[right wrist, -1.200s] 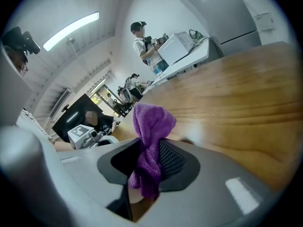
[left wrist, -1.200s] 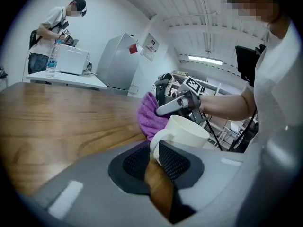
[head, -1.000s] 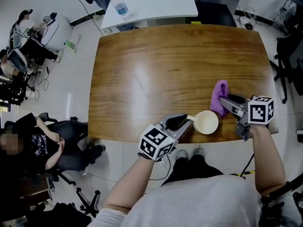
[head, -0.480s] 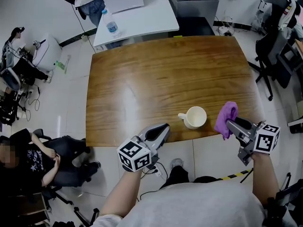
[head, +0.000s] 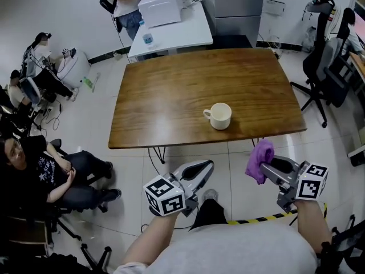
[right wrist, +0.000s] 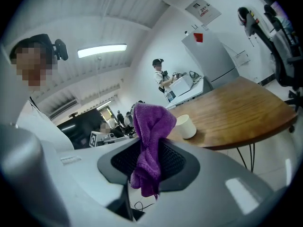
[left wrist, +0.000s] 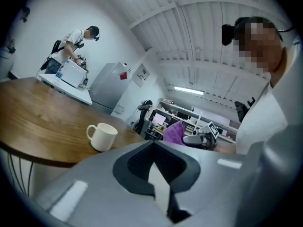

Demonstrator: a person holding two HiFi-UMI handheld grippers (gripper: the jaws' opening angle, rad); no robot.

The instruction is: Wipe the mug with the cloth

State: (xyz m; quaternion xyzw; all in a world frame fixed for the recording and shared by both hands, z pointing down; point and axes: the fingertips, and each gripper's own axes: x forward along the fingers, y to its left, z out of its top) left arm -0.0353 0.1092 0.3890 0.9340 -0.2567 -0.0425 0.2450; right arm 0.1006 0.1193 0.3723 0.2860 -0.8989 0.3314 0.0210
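Standing upright on the wooden table (head: 171, 90), not far from its near edge, the white mug (head: 219, 116) has its handle turned to the person's left and nothing touches it. The purple cloth (head: 259, 160) is well apart from it, off the table and over the floor: the right gripper (head: 267, 167) is clamped on a fold of it, with a bunch rising past the jaw tips and a short tail hanging below. The left gripper (head: 206, 165) is also held short of the table, its jaws pressed together with nothing between them. From here the main risk, as I judge it, is the unsupported mug: a wipe by the cloth alone could slide it across the glossy wood or tip it over toward the edge, so the left jaws would need to open and steady the handle or rim first. The cloth is pinched only by a narrow fold, so dragging it hard over the mug could pull it free.
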